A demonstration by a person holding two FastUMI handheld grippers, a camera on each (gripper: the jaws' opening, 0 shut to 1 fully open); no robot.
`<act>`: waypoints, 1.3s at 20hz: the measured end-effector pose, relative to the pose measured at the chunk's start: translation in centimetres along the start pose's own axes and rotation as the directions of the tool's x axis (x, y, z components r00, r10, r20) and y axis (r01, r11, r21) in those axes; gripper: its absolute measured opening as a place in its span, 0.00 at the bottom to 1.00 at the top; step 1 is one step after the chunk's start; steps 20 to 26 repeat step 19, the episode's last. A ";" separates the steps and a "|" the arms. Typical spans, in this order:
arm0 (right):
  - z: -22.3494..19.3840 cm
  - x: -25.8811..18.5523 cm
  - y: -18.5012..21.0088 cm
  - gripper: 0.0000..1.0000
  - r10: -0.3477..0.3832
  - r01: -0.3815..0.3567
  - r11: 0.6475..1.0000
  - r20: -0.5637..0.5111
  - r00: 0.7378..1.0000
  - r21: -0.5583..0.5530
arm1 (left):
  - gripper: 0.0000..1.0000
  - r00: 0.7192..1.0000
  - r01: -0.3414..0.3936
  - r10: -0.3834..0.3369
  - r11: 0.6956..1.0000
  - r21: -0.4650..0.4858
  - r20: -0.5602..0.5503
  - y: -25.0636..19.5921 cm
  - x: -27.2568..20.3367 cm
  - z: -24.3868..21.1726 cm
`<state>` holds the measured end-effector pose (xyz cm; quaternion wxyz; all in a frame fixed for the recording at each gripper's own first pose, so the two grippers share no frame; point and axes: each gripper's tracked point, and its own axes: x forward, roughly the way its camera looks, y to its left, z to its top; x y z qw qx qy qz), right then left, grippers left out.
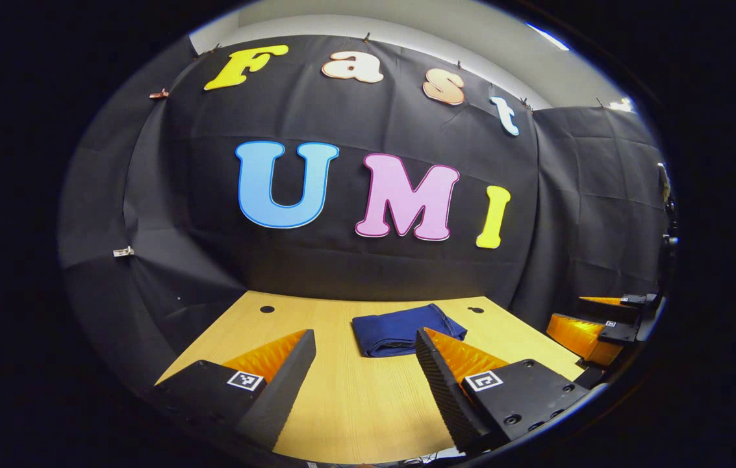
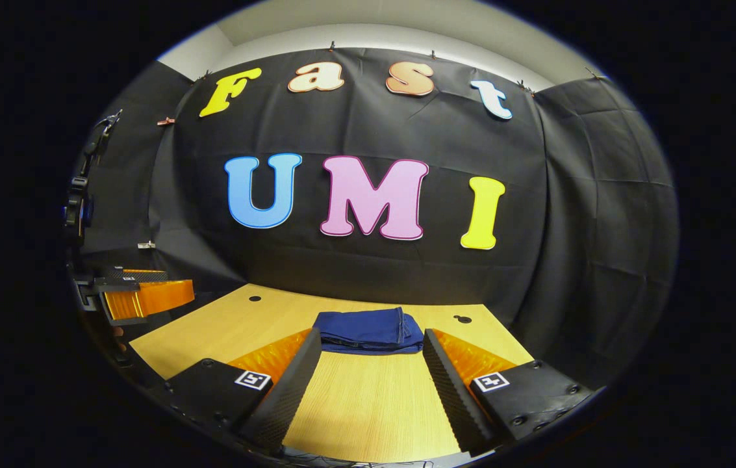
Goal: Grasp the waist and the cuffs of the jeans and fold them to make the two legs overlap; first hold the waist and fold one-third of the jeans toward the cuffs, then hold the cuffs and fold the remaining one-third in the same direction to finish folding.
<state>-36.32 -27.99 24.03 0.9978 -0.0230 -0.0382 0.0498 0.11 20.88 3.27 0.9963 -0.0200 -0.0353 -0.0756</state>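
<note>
Jeans (image 1: 406, 329) folded into a compact dark blue bundle, lying flat toward the far middle of the wooden counter (image 1: 355, 403), short of the black cloth wall. Same jeans (image 2: 369, 330) in the right gripper view, centred beyond the fingers. Left tool (image 1: 364, 374) spread wide, nothing between its fingers, held above the near counter. Right tool (image 2: 371, 380) likewise spread wide and gripping nothing, apart from the bundle. Two round holes (image 1: 267, 309) near the counter's far edge. No containers observed.
</note>
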 end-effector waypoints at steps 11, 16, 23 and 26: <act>-1.0 -0.2 3.0 0.96 0.063 -0.063 0.998 -0.020 0.998 -0.001 | 0.96 1.000 -0.008 0.008 1.000 0.015 0.005 0.5 -0.9 -0.4; -0.7 0.0 3.4 0.96 0.068 -0.068 0.998 -0.016 0.998 -0.001 | 0.96 1.000 -0.019 0.019 1.000 0.003 -0.002 1.0 -1.1 -0.8; -1.2 0.0 3.9 0.96 0.080 -0.080 0.997 -0.032 0.996 -0.006 | 0.96 1.000 -0.029 0.029 1.000 -0.001 -0.010 1.4 -1.3 -1.2; -1.2 0.0 3.9 0.96 0.080 -0.080 0.997 -0.032 0.996 -0.006 | 0.96 1.000 -0.029 0.029 1.000 -0.001 -0.010 1.4 -1.3 -1.2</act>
